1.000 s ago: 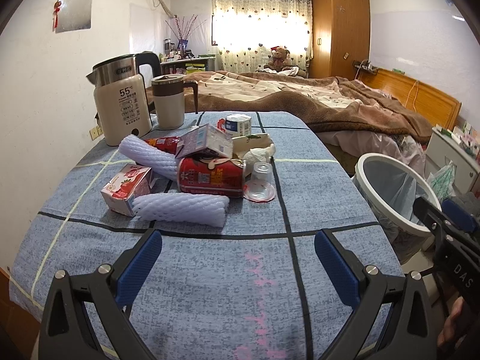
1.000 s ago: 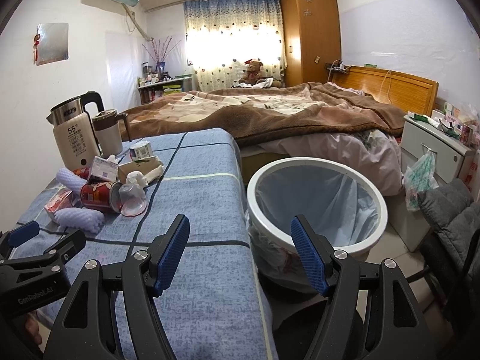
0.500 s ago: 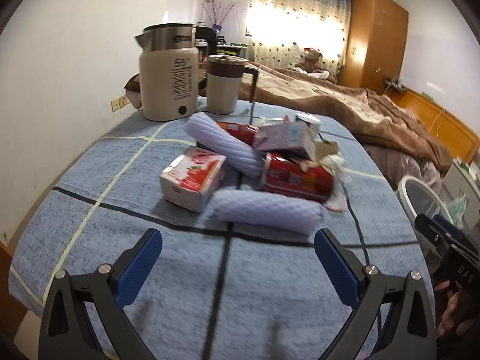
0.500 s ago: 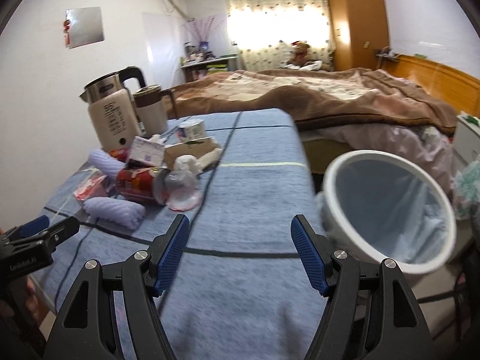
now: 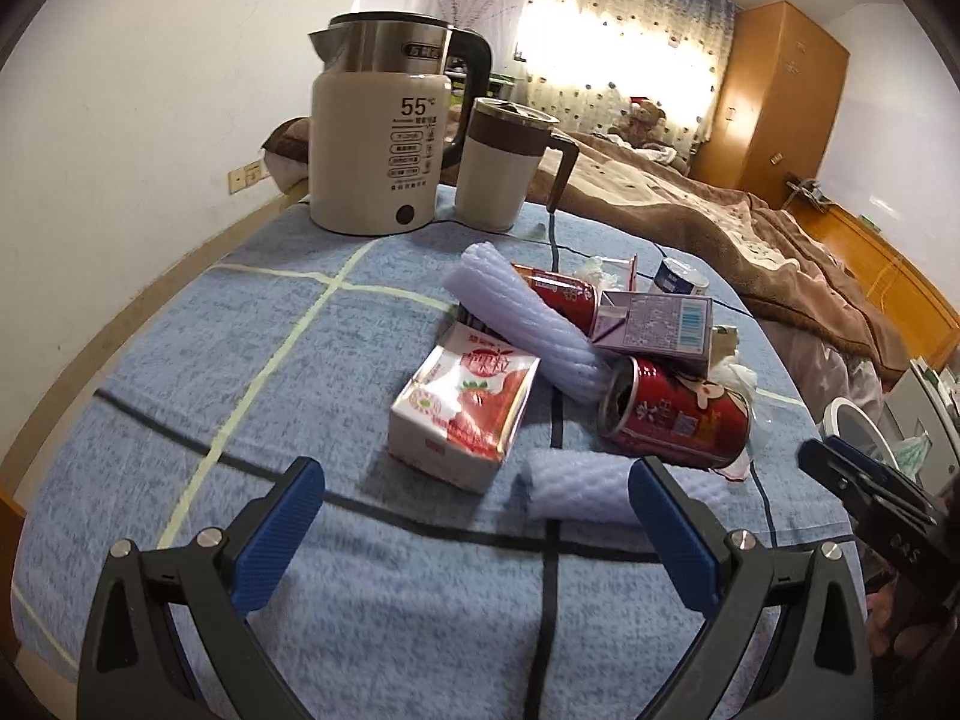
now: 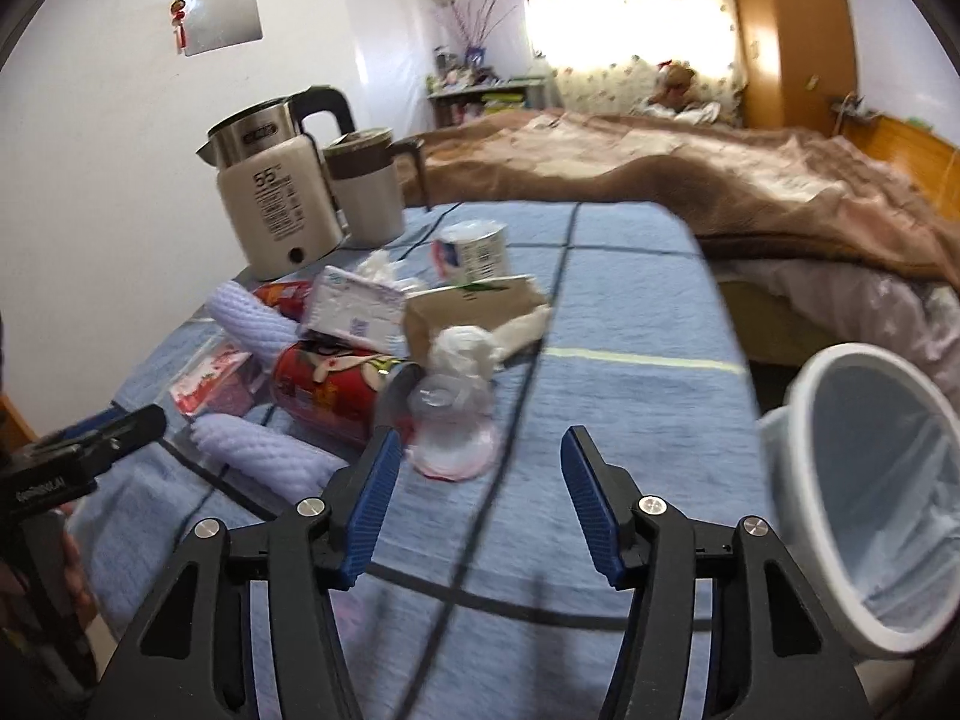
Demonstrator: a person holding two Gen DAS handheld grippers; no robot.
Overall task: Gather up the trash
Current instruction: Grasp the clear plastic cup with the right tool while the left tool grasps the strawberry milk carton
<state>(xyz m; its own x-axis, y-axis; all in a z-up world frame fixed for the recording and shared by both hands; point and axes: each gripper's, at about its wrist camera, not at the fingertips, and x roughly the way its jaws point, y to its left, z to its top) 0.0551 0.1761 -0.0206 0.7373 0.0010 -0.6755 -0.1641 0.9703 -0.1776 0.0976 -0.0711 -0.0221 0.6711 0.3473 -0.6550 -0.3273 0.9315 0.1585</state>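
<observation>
A pile of trash lies on the blue checked tablecloth (image 5: 300, 396). In it are a strawberry milk carton (image 5: 465, 414), a red can (image 5: 678, 414) on its side, two white foam sleeves (image 5: 528, 324), a purple carton (image 5: 654, 324) and crumpled tissue (image 6: 462, 348). My left gripper (image 5: 473, 471) is open, just short of the strawberry carton. My right gripper (image 6: 480, 438) is open with its jaws closing. A clear plastic cup (image 6: 450, 420) lies on its side just ahead of its left fingertip, and the pads touch nothing. A white bin (image 6: 870, 492) with a liner stands to the right of the table.
A cream electric kettle (image 5: 384, 156) and a lidded mug (image 5: 501, 168) stand at the table's back by the wall. A bed with a brown blanket (image 6: 690, 180) lies beyond the table. A wooden wardrobe (image 5: 774, 96) stands at the back right.
Both grippers have moved closer to the trash pile. The right view has swung left, so the bin now sits at its right edge. The right gripper's jaws have narrowed.
</observation>
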